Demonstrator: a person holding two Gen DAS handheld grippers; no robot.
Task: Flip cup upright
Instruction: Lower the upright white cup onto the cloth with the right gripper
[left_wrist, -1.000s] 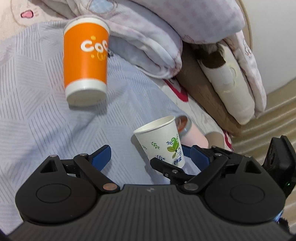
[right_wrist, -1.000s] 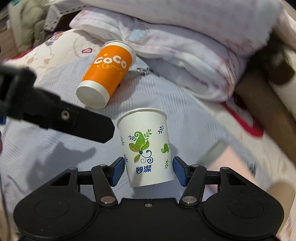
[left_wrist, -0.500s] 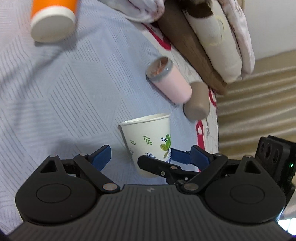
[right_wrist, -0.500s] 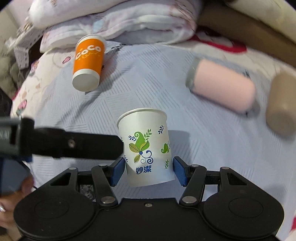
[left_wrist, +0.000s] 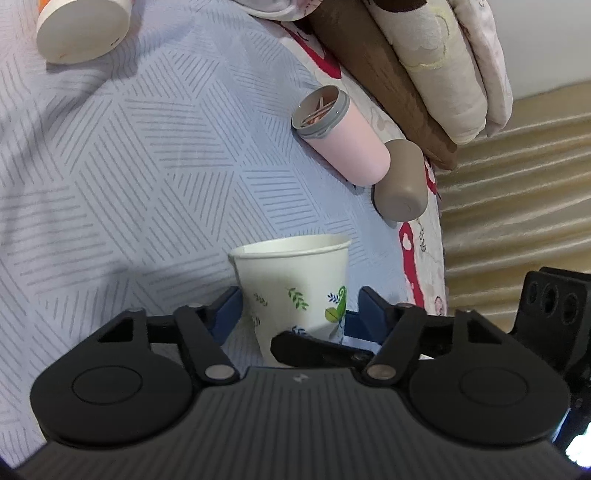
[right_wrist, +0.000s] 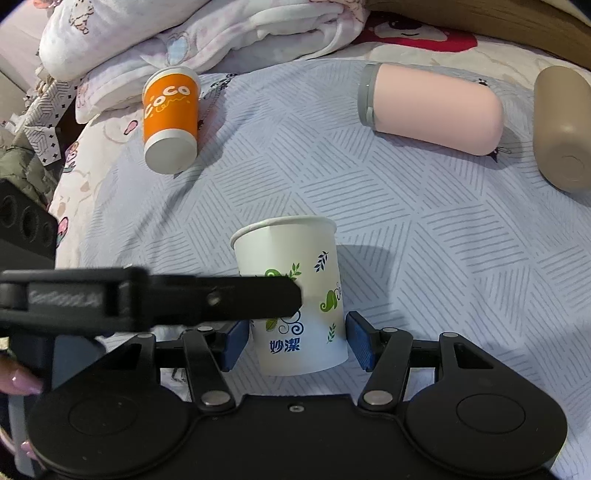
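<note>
A white paper cup (right_wrist: 295, 295) with green leaf print stands upright, mouth up, over the grey patterned bedsheet (right_wrist: 424, 240). My right gripper (right_wrist: 295, 339) is shut on its lower half, a blue pad on each side. In the left wrist view the same cup (left_wrist: 295, 284) sits between the blue pads of my left gripper (left_wrist: 295, 314); its left pad touches the cup and its right pad stands a little off it. One finger of the right gripper crosses in front of the cup's base there. A left gripper finger (right_wrist: 221, 299) crosses the cup in the right wrist view.
An orange paper cup (right_wrist: 170, 118) lies on its side at the far left. A pink tumbler (right_wrist: 432, 107) and a tan tumbler (right_wrist: 561, 129) lie on their sides at the far right. Folded blankets (right_wrist: 221, 29) pile up behind. The bed edge (left_wrist: 439, 258) is on the right.
Both grippers with the white cup have pulled back and down from the blankets. The left gripper has closed in around the cup. The cup stays upright in the right gripper.
</note>
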